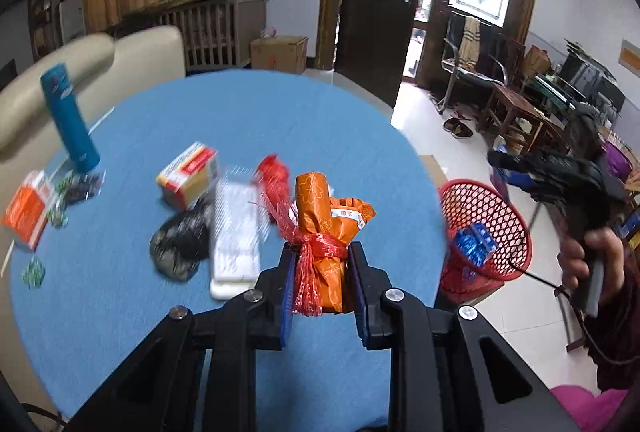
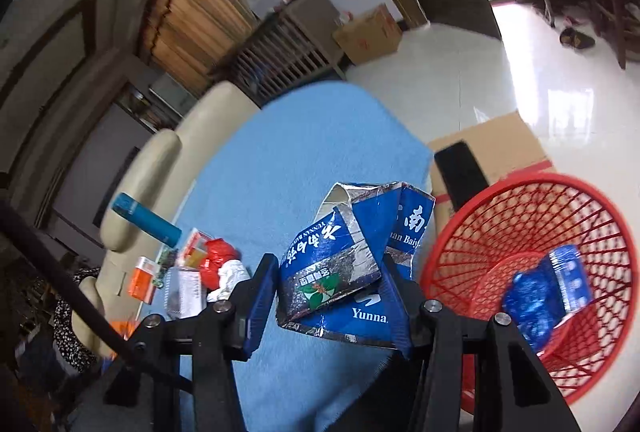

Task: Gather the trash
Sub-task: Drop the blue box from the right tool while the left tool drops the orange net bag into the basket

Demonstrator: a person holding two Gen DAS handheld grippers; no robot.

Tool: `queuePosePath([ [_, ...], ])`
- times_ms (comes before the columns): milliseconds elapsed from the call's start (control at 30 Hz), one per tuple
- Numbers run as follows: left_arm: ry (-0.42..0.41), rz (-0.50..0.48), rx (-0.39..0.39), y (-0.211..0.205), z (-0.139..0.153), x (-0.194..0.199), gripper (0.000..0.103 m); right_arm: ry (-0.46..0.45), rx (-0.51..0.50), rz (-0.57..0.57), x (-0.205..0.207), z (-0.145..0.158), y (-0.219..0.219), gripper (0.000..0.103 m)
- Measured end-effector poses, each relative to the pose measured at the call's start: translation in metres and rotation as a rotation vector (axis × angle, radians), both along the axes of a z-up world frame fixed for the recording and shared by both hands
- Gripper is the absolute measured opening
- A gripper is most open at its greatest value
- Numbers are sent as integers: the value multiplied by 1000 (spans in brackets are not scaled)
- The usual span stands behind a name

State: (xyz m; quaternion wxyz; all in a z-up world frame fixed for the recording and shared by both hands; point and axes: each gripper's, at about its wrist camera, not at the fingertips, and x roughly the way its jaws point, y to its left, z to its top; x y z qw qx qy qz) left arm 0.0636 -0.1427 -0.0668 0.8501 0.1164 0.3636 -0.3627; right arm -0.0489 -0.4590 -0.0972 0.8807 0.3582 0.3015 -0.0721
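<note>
My left gripper (image 1: 322, 264) is shut on an orange wrapper bundle tied with red net (image 1: 320, 232), held above the round blue table (image 1: 280, 119). My right gripper (image 2: 330, 284) is shut on a torn blue carton with silver lining (image 2: 340, 272), held above the table edge beside the red mesh basket (image 2: 560, 216). The basket holds a blue wrapper (image 2: 540, 292). The basket also shows in the left wrist view (image 1: 500, 216), right of the table, with the right gripper's handle (image 1: 568, 183) in a hand above it.
On the table lie a black bag (image 1: 180, 244), a white tray (image 1: 236, 232), a red and yellow box (image 1: 192, 171), an orange box (image 1: 28, 211), small green wrappers (image 1: 34, 272) and a standing teal bottle (image 1: 70, 119). A cream sofa (image 1: 80, 63) stands behind. Cardboard (image 2: 492, 147) lies on the floor.
</note>
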Motion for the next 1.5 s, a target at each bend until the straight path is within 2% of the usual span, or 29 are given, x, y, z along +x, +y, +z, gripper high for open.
queuePosePath([
  [200, -49, -84, -12, -46, 22, -11, 26, -105, -72, -15, -54, 29, -2, 53],
  [400, -75, -171, -36, -92, 41, -28, 26, -175, -90, -35, -87, 43, -10, 53],
  [667, -106, -261, -9, -145, 49, -58, 26, -235, -46, -76, -115, 36, -26, 53],
  [833, -80, -275, -9, -175, 44, -66, 26, -251, 0, -122, -138, 24, -45, 53],
  [1000, -14, -296, 7, -205, 33, -64, 26, -271, 80, -155, -158, 9, -67, 53],
  [1333, 128, -348, 83, -249, -9, -63, 27, -329, 398, -190, -164, -47, -102, 54],
  [1467, 153, -350, 112, -259, -25, -62, 27, -283, 474, -213, -147, -68, -107, 57],
  [1500, 156, -350, 120, -261, -28, -62, 32, -272, 494, -222, -144, -74, -108, 57],
])
